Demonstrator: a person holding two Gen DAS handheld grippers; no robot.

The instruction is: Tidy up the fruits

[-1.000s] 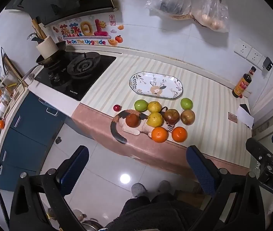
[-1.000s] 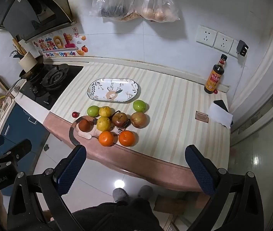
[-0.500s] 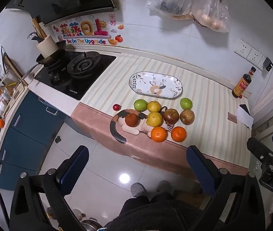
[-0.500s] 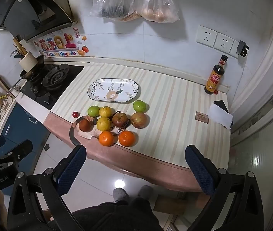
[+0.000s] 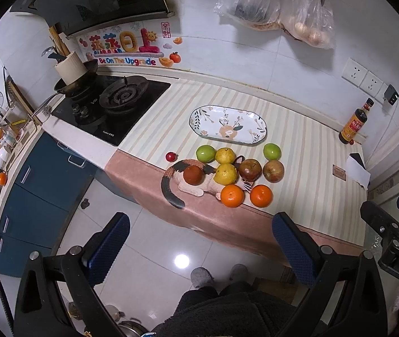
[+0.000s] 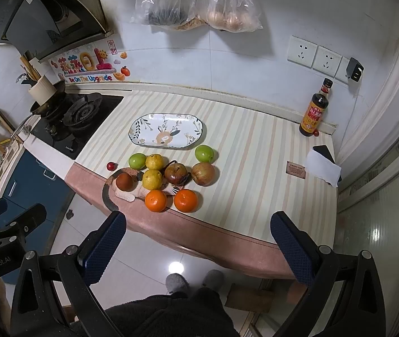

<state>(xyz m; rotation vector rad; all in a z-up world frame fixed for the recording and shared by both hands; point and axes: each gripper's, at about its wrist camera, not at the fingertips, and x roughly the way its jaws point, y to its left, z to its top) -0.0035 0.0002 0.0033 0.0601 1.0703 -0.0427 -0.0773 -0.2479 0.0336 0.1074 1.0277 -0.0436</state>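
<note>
Striped counter point(image 6: 255, 151) in my kitchen, empty oval plate point(image 6: 167, 130) at the back, fruit pile point(image 6: 168, 178) bunched just in front near the edge. Both tongs, left point(image 5: 199, 248) and right point(image 6: 199, 247), gape wide, holding nothing. I'd grab the outer oranges point(image 6: 185, 200) first, squeezing gently.

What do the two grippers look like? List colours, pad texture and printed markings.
Both are black frames with silver bolts and two fingers faced with blue, finely dimpled pads. The left gripper appears in the right view, marked "GenRobot.AI"; the right gripper shows "DAS" in the left view. The person wears dark fleecy clothing and grey slippers.
</note>
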